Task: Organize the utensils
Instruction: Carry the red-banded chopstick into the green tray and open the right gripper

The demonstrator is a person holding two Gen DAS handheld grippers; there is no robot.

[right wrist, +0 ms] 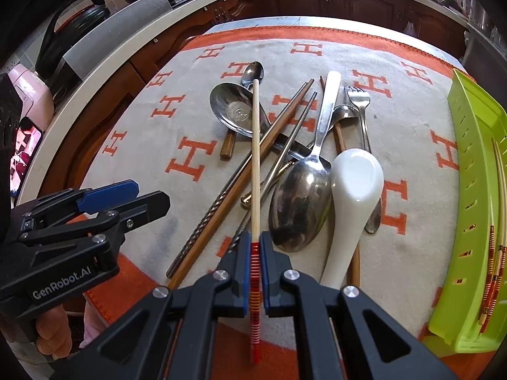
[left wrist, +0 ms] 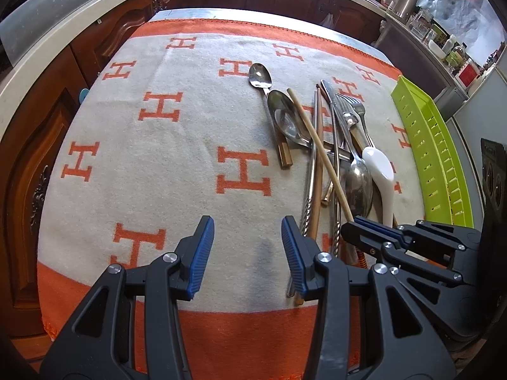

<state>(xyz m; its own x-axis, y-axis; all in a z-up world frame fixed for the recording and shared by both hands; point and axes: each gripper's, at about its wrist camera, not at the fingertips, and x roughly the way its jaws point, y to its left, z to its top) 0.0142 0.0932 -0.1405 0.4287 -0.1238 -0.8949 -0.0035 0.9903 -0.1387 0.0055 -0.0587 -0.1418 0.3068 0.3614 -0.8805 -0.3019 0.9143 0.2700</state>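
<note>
The right claw (right wrist: 254, 247) is clenched on the red-striped butt of a pale bamboo chopstick (right wrist: 256, 158). The stick's long axis runs straight ahead from the claw, its thin tip lying over the steel ladle-spoon (right wrist: 236, 112) in the heap of cutlery on the orange-and-grey blanket (right wrist: 408, 237) covering the desk. The slotted lime-green plastic tray (right wrist: 469, 171), which holds matching chopsticks (right wrist: 494, 253), lies to that claw's right, so the carry likely goes rightward. The left claw (left wrist: 247, 243) hangs released over bare blanket, farther from the tray.
</note>
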